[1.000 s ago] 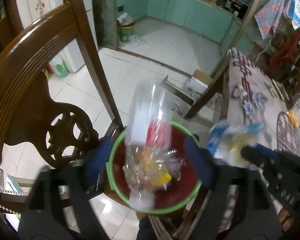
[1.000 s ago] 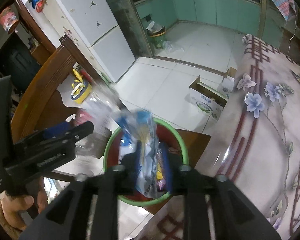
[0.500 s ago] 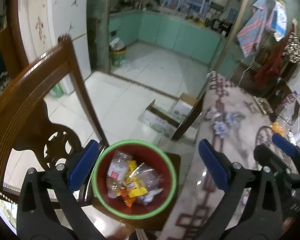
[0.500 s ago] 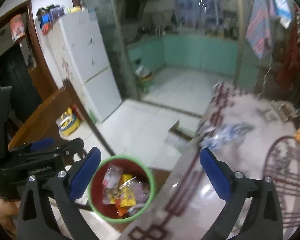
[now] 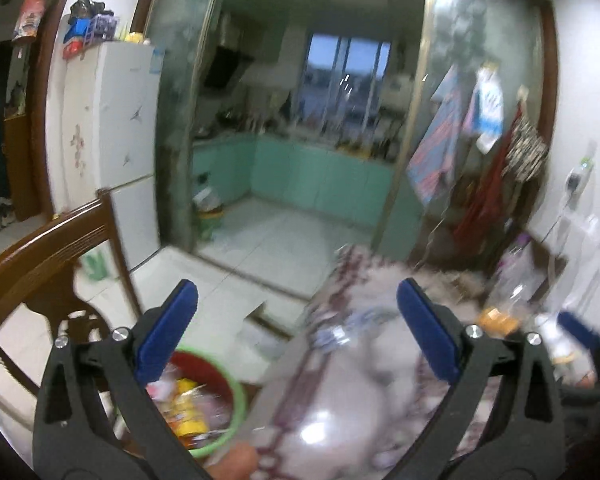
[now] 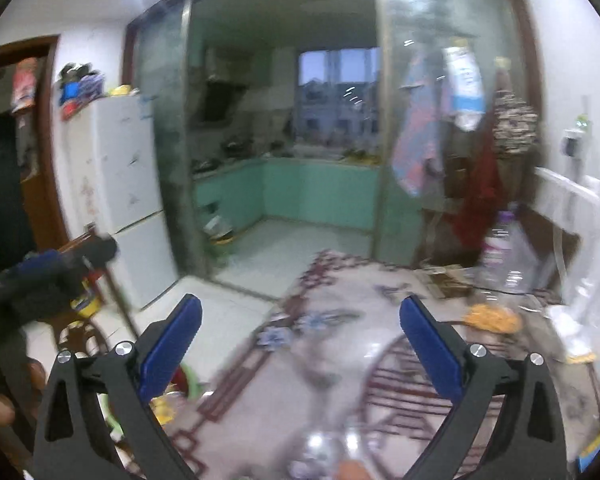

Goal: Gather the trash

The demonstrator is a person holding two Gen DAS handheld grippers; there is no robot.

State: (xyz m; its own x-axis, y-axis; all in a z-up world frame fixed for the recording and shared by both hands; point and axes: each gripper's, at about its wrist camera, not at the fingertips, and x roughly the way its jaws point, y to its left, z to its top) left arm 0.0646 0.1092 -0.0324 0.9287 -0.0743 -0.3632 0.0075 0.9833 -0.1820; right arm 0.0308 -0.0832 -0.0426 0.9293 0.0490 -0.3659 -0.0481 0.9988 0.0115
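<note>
Nearest the left wrist camera, left gripper spread wide, nothing between the blue pads. Low at left beside the table edge, red bin with a green rim, holding clear and yellow wrappers, partly hidden behind the left finger and blurred. Right gripper likewise spread wide and empty over the patterned table. Farther right on the table, an orange item, too smeared to identify, and a clear bottle. Beyond, wooden chair, white fridge, green kitchen cabinets.
</note>
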